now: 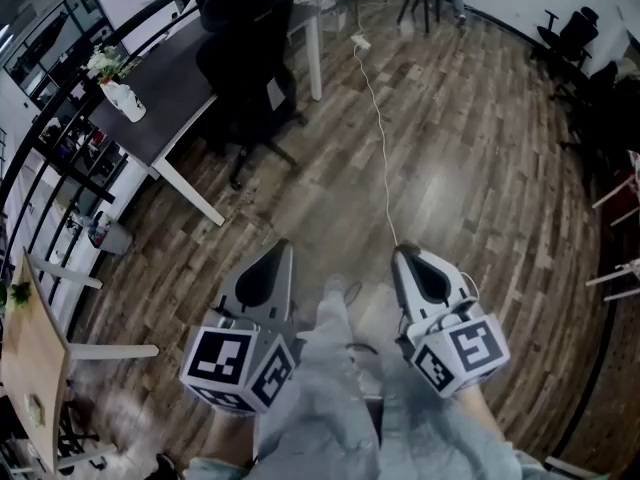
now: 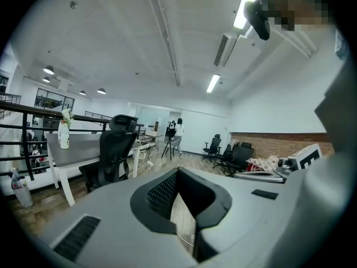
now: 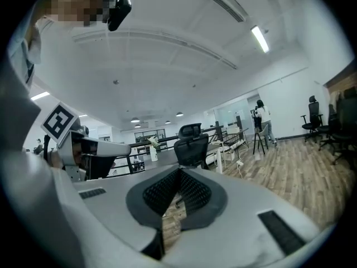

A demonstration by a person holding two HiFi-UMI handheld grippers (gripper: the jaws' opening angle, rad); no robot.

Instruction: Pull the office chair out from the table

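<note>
I am judging this the approach step: the black mesh office chair [image 1: 245, 63] is sitting tucked against the dark-topped white-legged table [image 1: 165, 103], well ahead of me. The left gripper [image 1: 283, 250] and right gripper [image 1: 404, 255] are holding their jaws pressed together on nothing. Next, I am thinking, comes closing in and opening on the backrest.

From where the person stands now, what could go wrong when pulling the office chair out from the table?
The white cable on the floor runs past the office chair; feet or its base could snag it. Jolting the table might topple the vase. The left gripper and right gripper are shut, so they cannot grasp yet.
</note>
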